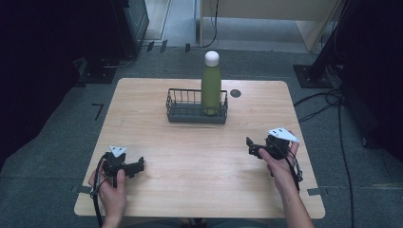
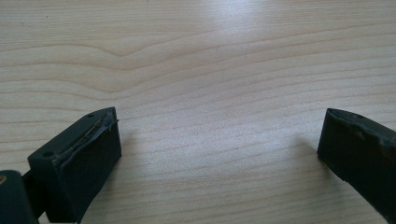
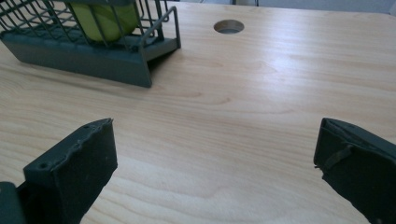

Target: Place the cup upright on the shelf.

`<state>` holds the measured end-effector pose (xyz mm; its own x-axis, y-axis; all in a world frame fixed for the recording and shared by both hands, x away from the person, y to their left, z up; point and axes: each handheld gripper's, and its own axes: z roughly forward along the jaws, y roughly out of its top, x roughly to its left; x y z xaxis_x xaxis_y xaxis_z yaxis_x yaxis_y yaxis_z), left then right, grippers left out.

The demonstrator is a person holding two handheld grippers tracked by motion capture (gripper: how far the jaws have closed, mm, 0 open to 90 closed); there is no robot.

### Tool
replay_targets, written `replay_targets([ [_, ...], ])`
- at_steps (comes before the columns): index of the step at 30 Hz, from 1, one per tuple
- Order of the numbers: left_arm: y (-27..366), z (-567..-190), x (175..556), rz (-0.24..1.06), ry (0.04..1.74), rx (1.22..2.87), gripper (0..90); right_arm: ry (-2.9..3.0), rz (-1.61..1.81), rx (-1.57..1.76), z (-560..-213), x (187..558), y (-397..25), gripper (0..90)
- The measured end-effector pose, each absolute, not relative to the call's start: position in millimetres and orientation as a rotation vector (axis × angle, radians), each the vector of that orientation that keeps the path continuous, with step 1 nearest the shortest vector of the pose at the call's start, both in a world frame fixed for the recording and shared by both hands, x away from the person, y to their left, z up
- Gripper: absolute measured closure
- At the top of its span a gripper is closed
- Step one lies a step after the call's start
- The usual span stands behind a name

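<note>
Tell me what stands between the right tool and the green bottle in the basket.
Bare table lies between the right tool and the basket. The basket's wire wall surrounds the lower part of the green bottle; its upper part rises free above the rim.

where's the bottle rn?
High view: the bottle stands upright in the right end of the basket, at the table's far middle, just left of the round hole.

Wooden table (image 1: pixel 199 161), wire basket (image 1: pixel 196 113) on it
</note>
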<state>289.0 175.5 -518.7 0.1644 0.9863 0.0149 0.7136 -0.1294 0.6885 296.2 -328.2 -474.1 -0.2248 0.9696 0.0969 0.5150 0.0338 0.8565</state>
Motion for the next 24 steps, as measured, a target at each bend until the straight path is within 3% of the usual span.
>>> replay_targets([
  [24, 175.5, -518.7, 289.0, 0.657, 1.605, 1.907, 0.1, 1.732, 1.052, 1.591, -491.9, 249.7, -372.8, 0.0],
])
